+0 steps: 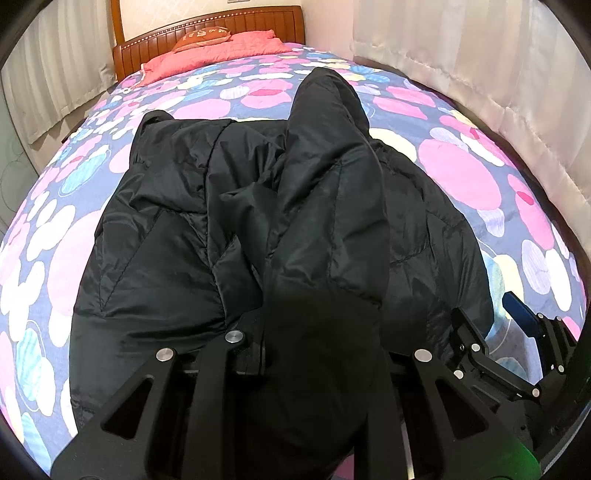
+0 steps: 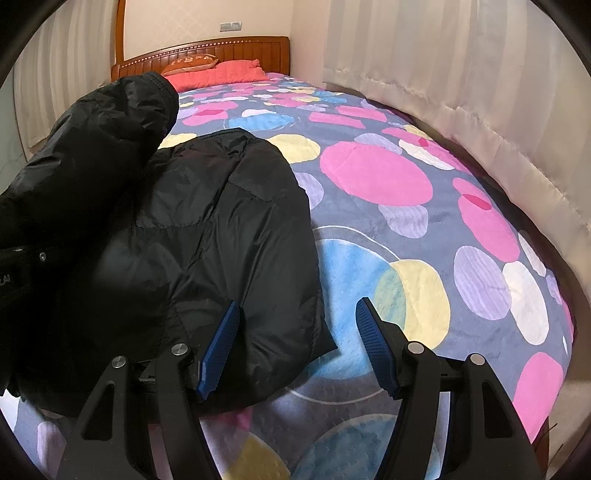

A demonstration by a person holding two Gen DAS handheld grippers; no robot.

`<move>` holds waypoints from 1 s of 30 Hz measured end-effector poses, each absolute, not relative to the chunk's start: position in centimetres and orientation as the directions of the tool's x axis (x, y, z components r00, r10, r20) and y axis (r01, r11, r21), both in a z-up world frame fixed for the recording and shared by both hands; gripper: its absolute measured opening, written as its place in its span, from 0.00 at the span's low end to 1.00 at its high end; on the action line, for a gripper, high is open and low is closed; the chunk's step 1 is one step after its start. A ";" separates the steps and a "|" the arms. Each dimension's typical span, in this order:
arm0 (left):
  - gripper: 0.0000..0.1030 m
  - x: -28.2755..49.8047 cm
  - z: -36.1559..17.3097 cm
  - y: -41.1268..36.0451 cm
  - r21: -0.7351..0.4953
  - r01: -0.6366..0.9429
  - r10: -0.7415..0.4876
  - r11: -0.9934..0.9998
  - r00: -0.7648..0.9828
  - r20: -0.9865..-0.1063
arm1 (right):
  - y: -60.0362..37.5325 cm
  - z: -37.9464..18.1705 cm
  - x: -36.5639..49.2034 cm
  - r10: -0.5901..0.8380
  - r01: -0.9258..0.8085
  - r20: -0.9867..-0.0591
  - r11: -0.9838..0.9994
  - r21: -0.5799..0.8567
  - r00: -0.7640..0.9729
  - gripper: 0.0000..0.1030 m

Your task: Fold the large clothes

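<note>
A black jacket (image 1: 177,229) lies spread on the bed (image 1: 458,173), on a blanket with pink, blue and white spots. The left gripper (image 1: 317,354) has its fingers clamped on a sleeve (image 1: 328,192), whose dark fabric bunches between them and hides their tips; the sleeve runs up and away over the jacket's middle. In the right wrist view the sleeve (image 2: 92,155) rises at left, lifted above the body of the jacket (image 2: 229,229). The right gripper (image 2: 295,347) hangs at the jacket's near right edge with its blue fingers (image 2: 219,347) well apart, one over the fabric, the other over the blanket (image 2: 369,177). A red pillow (image 1: 221,51) sits by the wooden headboard (image 1: 207,27)
</note>
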State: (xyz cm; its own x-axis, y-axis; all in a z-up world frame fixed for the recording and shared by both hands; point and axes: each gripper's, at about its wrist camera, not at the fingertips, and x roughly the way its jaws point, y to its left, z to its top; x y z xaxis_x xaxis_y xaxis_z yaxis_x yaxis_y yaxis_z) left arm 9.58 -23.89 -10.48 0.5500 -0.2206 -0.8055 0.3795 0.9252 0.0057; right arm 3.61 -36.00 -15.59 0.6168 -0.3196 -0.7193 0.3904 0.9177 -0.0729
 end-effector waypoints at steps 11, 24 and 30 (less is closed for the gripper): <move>0.24 8.3 -7.8 -24.2 0.046 0.376 -0.205 0.925 0.601 -0.773 | -36.0 -15.7 3.8 -0.337 0.392 -0.721 0.915 -0.099 0.606 0.63; 0.52 4.7 -1.3 -21.1 -0.104 0.440 -0.394 0.892 0.643 -0.657 | -36.1 -15.6 4.1 -0.359 0.394 -0.721 0.910 -0.129 0.593 0.65; 0.62 6.8 -1.3 -13.5 -0.115 0.273 -0.282 0.955 0.718 -0.637 | -36.5 -14.2 4.1 -0.358 0.405 -0.722 0.907 -0.117 0.593 0.65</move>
